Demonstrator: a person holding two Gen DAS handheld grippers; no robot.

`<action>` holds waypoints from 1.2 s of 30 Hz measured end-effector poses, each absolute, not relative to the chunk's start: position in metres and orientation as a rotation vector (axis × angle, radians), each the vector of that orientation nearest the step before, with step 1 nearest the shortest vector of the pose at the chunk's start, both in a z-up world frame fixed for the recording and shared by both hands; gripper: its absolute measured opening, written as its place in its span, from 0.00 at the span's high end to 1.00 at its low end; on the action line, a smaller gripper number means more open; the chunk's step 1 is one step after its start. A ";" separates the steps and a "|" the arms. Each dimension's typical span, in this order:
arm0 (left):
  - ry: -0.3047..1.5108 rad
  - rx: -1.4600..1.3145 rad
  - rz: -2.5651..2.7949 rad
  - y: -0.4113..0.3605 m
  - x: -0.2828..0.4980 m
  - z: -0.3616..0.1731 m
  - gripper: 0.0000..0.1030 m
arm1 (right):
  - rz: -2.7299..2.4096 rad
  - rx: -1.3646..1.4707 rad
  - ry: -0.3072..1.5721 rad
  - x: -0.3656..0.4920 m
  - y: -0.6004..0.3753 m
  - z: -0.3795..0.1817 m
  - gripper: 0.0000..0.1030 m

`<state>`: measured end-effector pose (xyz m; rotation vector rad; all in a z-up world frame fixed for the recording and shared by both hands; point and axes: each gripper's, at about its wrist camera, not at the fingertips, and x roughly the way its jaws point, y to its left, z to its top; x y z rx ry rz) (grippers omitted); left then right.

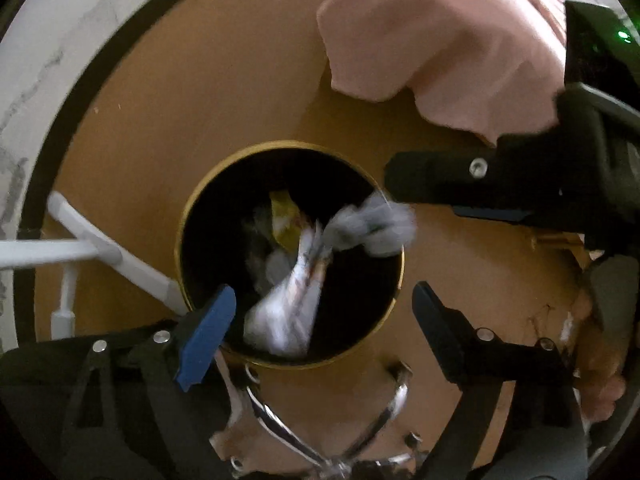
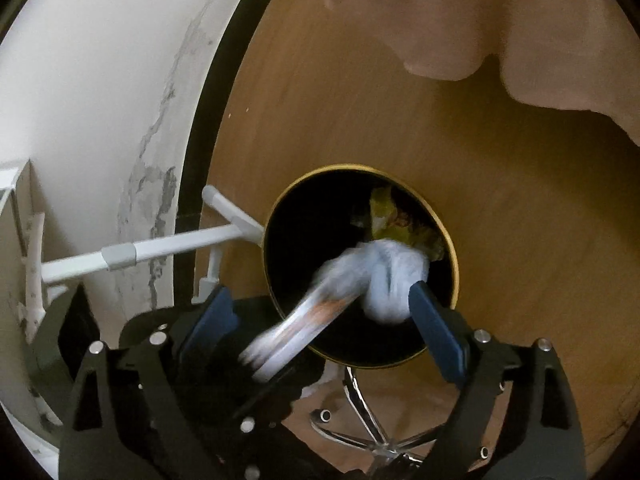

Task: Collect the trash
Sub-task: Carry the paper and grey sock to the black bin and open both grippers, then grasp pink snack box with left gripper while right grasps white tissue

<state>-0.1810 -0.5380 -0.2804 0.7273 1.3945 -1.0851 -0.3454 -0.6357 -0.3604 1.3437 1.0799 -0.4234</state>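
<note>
Blue-padded fingers of the left gripper [image 1: 320, 328] stood wide apart at the bottom of the left wrist view, with nothing pressed between them. Between and just beyond them a long silvery wrapper [image 1: 288, 312], blurred, hung loose in the mouth of the round black bin [image 1: 192, 240] with its thin gold rim. A crumpled pale tissue [image 1: 372, 228], also blurred, sat at the far right of the rim, just below the black finger of the right gripper [image 1: 460, 196], which reached in from the right side. Deeper in the bin lay a yellow-green wrapper [image 1: 284, 220].

From the right wrist view, the right gripper [image 2: 320, 320] was likewise spread wide and gripped nothing; the tissue [image 2: 392, 280] lay just beside its right pad, and whether they touched could not be told through the blur. The silvery wrapper [image 2: 296, 328] slanted across the near rim of the bin [image 2: 288, 240], between the two fingers. The yellow-green wrapper [image 2: 392, 216] rested further back inside.

Around the bin spread a brown wooden floor [image 2: 500, 220]. A white folding rack [image 2: 168, 248] ran from the left up to the bin's side. Chrome legs of a chair base [image 2: 376, 432] showed just below the bin. Pink cloth [image 2: 480, 20] hung at the top, and a white cracked wall [image 2: 100, 80] rose to the left.
</note>
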 end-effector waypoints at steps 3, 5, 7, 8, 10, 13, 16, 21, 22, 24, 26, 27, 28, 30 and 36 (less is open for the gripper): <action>1.355 0.737 -1.110 -0.538 -0.192 -0.271 0.15 | -0.487 1.304 1.043 -0.365 -0.646 -0.336 0.16; 1.315 0.737 -1.197 -0.542 -0.207 -0.257 0.15 | -0.571 1.252 0.990 -0.387 -0.654 -0.305 0.16; 1.203 0.761 -1.322 -0.548 -0.232 -0.225 0.15 | -0.707 1.157 0.913 -0.422 -0.662 -0.262 0.15; 1.143 0.763 -1.367 -0.550 -0.242 -0.207 0.15 | -0.769 1.111 0.888 -0.435 -0.663 -0.245 0.14; 1.010 0.724 -1.453 -0.551 -0.259 -0.156 0.13 | -0.957 0.970 0.815 -0.469 -0.663 -0.200 0.08; 0.822 0.593 -1.502 -0.534 -0.264 -0.068 0.11 | -1.224 0.732 0.671 -0.513 -0.647 -0.133 0.07; 0.653 0.474 -1.460 -0.490 -0.246 0.011 0.07 | -1.342 0.618 0.547 -0.535 -0.628 -0.087 0.07; 0.488 0.340 -1.161 -0.375 -0.175 0.083 0.07 | -1.253 0.543 0.440 -0.494 -0.604 -0.045 0.07; 0.483 0.317 -1.052 -0.344 -0.154 0.090 0.07 | -1.199 0.531 0.444 -0.473 -0.598 -0.038 0.07; 0.508 0.290 -0.837 -0.288 -0.117 0.096 0.07 | -1.067 0.500 0.456 -0.430 -0.585 -0.026 0.07; 0.568 0.236 -0.607 -0.215 -0.079 0.093 0.07 | -0.907 0.439 0.481 -0.373 -0.561 -0.014 0.07; 0.593 0.213 -0.518 -0.182 -0.066 0.091 0.07 | -0.853 0.404 0.491 -0.346 -0.549 -0.009 0.07; 0.617 0.187 -0.416 -0.144 -0.054 0.087 0.07 | -0.789 0.363 0.504 -0.318 -0.532 -0.004 0.07; 0.661 0.163 -0.240 -0.082 -0.040 0.076 0.07 | -0.631 0.303 0.538 -0.258 -0.490 0.001 0.07; 0.799 0.086 -0.149 0.020 -0.031 0.041 0.07 | -0.132 0.224 0.643 -0.143 -0.364 0.002 0.07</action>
